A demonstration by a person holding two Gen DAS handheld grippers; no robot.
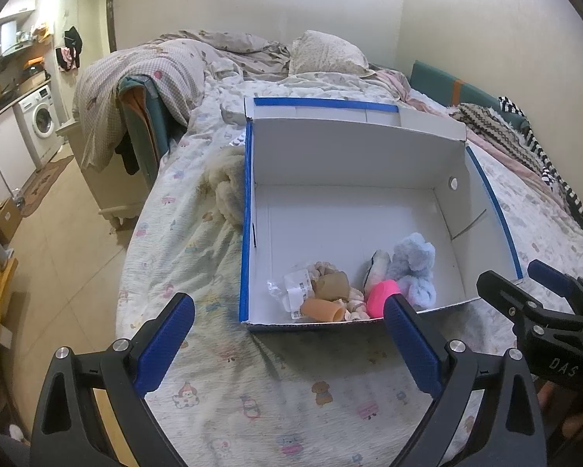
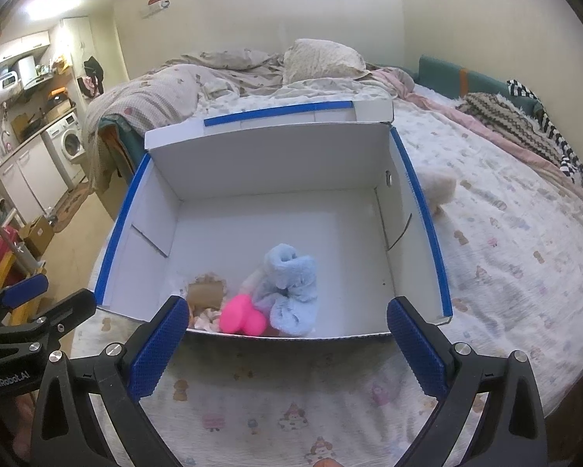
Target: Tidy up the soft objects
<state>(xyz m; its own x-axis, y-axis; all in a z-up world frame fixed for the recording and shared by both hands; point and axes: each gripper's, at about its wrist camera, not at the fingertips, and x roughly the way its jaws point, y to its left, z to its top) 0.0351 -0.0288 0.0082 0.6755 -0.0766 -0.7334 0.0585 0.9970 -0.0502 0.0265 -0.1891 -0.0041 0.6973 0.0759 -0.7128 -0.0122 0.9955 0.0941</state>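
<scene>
- Plainly, the soft things sit bunched at the near end of the white box (image 1: 353, 148): a fluffy pale-blue plush (image 1: 414, 268), a bright pink piece (image 1: 383, 297) touching its near side, a tan rolled piece (image 1: 322, 309), a cream frilly item (image 1: 332, 284), and a clear packet with a white label (image 1: 291, 292).
- The box has blue-taped rims, stands open on the bed (image 1: 276, 385), and its far half is bare white floor.
- Outside the box, a cream fuzzy toy (image 1: 227, 185) lies on the bed against the box's left wall in the left wrist view; the right wrist view shows another fuzzy cream lump (image 2: 441, 186) beside the right wall.
- Left gripper (image 1: 289, 313) hovers before the box's near wall, its blue fingers wide apart, holding nothing.
- Right gripper (image 2: 287, 319) hangs likewise at the near wall, fingers spread and bare.
- From the left wrist view, the tan roll and packet are clear; the right wrist view hides them largely behind the near wall and one finger, but shows the blue plush (image 2: 291, 292) and pink piece (image 2: 241, 313) from above.
- Each camera catches the other gripper at its frame edge.
</scene>
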